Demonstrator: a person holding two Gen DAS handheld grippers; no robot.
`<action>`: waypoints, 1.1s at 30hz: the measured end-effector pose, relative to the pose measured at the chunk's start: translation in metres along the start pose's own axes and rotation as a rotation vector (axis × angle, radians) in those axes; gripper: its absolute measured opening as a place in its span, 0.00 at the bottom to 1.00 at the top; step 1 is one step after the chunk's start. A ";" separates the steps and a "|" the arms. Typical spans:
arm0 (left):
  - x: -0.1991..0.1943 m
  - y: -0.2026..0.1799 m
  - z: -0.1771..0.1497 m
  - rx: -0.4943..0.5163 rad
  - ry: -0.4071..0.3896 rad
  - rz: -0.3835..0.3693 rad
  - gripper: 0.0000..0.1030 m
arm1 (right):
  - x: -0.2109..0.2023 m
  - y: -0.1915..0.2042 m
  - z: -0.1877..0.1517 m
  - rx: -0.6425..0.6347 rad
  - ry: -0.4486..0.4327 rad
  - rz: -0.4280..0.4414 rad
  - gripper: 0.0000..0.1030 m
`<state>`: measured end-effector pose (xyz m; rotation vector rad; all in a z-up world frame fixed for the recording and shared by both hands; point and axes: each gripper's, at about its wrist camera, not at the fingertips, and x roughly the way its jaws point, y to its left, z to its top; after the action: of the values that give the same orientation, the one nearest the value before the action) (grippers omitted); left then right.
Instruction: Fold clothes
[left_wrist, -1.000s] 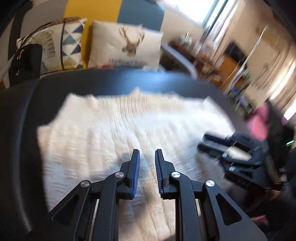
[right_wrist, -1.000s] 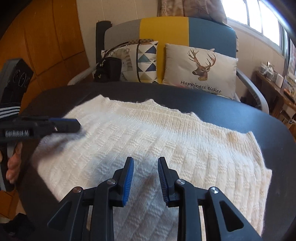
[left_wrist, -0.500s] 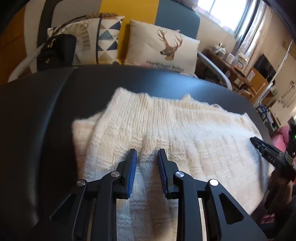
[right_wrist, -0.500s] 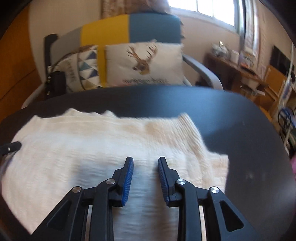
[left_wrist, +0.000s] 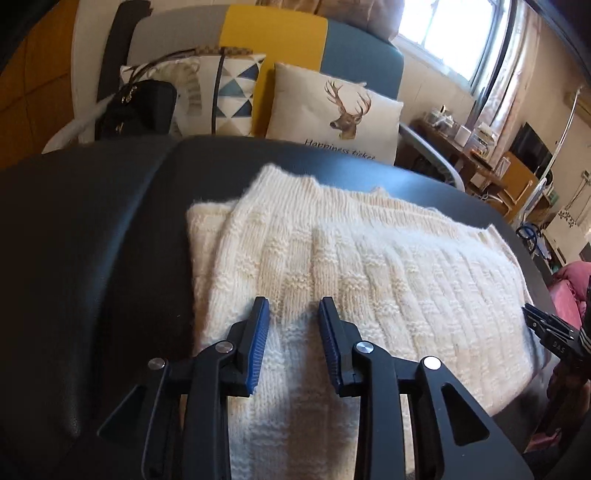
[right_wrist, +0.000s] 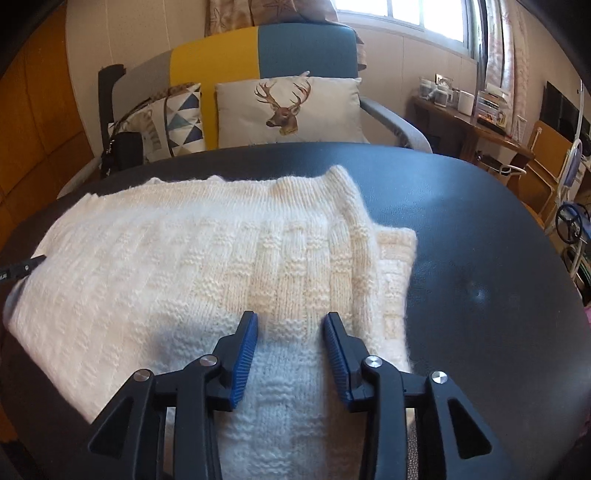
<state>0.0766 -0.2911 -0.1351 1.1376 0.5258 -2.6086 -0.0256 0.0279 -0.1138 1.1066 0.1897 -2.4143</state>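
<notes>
Cream cable-knit sweater (left_wrist: 369, 280), thick, soft and ribbed, lies flat on the smooth black surface (left_wrist: 92, 258) beneath both claws. The left claw (left_wrist: 293, 314) and right claw (right_wrist: 291, 325) have just been opening; each stands part open over the knit, gripping nothing. Risk: blue ribbed pads may snag loose yarn, or pinch only the top layer, dragging the fold askew.

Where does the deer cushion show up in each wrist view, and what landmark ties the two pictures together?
Left wrist: deer cushion upper centre, behind the black table.
Right wrist: deer cushion upper centre, on the armchair beyond the table.
Shared landmark: the cream knitted sweater spread on the table.
</notes>
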 end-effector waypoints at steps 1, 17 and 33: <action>-0.004 0.000 0.002 -0.015 0.001 -0.001 0.30 | -0.006 -0.003 0.002 0.022 -0.002 0.010 0.36; -0.047 -0.014 -0.043 -0.004 -0.053 0.007 0.30 | -0.053 -0.011 -0.051 0.064 0.029 0.041 0.36; -0.042 -0.012 -0.063 0.005 -0.037 0.084 0.30 | -0.051 -0.008 -0.051 0.082 0.038 0.068 0.36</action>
<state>0.1413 -0.2505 -0.1411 1.0864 0.4546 -2.5552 0.0340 0.0696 -0.1101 1.1769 0.0652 -2.3607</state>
